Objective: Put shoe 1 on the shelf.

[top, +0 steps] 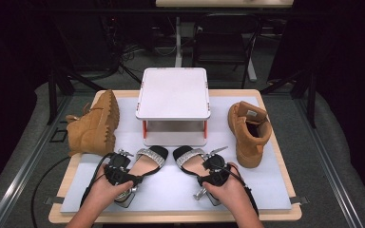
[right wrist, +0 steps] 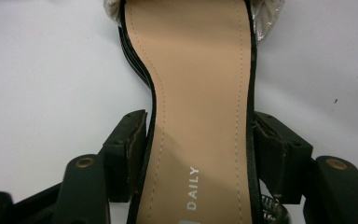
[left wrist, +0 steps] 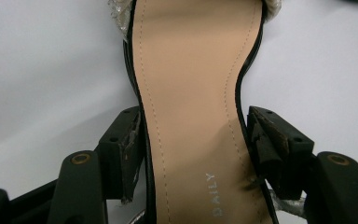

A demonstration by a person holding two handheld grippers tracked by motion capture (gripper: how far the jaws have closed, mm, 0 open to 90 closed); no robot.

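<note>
White stand (top: 173, 95) blocks ahead; tan boots (top: 95, 126) (top: 248, 130) flank; gap between sandals (top: 145, 164) (top: 192, 161) open

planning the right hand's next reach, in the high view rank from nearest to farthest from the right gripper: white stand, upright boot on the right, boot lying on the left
From the right gripper:
1. Upright boot, just to its right.
2. White stand, behind it at the table's middle.
3. Boot lying on its side, far across at the left edge.

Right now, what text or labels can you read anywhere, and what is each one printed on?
"DAILY": insole of the left sandal, left gripper view.
"DAILY": insole of the right sandal, right gripper view.
Tag inside the right tan boot: too small to read.
Nothing else legible.
</note>
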